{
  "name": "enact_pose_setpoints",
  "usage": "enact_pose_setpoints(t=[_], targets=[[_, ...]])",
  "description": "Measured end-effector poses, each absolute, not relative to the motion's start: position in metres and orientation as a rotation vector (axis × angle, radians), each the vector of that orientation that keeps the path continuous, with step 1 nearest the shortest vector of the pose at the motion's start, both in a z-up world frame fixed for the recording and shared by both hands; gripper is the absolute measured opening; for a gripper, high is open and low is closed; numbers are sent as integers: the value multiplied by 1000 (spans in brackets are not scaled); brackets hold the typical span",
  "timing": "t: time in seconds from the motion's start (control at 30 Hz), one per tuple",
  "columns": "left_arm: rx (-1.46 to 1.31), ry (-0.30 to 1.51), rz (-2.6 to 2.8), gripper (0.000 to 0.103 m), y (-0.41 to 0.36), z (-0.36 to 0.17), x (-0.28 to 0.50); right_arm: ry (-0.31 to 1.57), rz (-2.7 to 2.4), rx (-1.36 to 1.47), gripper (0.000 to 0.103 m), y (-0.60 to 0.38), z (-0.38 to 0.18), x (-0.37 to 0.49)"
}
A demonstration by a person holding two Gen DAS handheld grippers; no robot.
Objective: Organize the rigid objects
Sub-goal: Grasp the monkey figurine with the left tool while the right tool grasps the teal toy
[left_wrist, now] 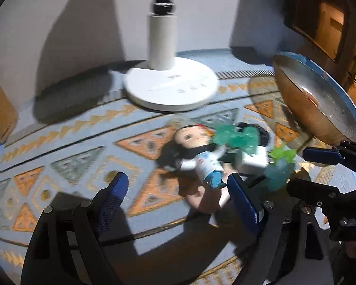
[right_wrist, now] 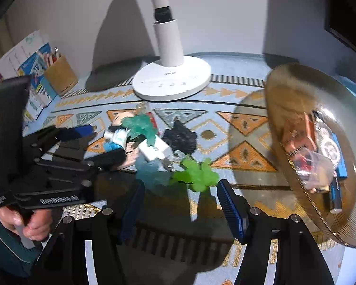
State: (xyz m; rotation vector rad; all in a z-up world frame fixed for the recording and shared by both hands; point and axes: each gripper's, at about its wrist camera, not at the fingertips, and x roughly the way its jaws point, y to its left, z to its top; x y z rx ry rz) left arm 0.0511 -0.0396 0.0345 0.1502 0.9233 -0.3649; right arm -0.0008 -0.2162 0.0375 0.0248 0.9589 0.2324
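Observation:
A small doll [left_wrist: 199, 152] with a pale face and dark hair lies on the patterned rug [left_wrist: 83, 147], in a loose pile with a white charger block [left_wrist: 254, 159], green [left_wrist: 283, 154] and teal [left_wrist: 235, 137] translucent toys and a black piece [right_wrist: 180, 136]. My left gripper [left_wrist: 178, 190] is open, its fingers either side of the doll's legs, not closed on it. My right gripper [right_wrist: 180, 204] is open and empty, just short of the green toy [right_wrist: 197, 174]. The doll [right_wrist: 117, 135] and charger [right_wrist: 155, 149] show in the right wrist view too.
A white fan base [left_wrist: 172, 86] with its pole stands behind the pile. A round woven basket [right_wrist: 320, 156] at the right holds several small items. Boxes [right_wrist: 33, 71] and a wooden pen holder [right_wrist: 60, 74] stand at the far left by the wall.

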Motion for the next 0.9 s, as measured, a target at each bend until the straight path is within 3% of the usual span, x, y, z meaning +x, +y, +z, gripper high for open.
enact_pose_setpoints(t=[0.2,0.43,0.5,0.6,0.63,0.7,0.73,0.8,0.9], targets=[[117,943,-375,84,-20,35,58,965,235,-10,62,-199,31,6],[227,943,-434,83,-50,26,73,928,188,-65,63,-190,29,16],[211,951,-457,77,-53,23,79,916,184,-83,63,-188,29,19],[177,956,-500,56,-55,20,83,900,182,-105,63,-183,29,18],[171,957,-524,45,-56,20,82,894,181,-113,60,-182,28,17],[196,937,-514,42,-58,22,77,871,174,-143,53,-179,28,15],[205,935,-509,40,-57,23,74,858,176,-149,37,-178,30,13],[185,933,-510,33,-50,27,70,833,180,-160,21,-177,37,8],[139,917,-488,33,-31,37,60,820,235,-83,20,-186,46,1]])
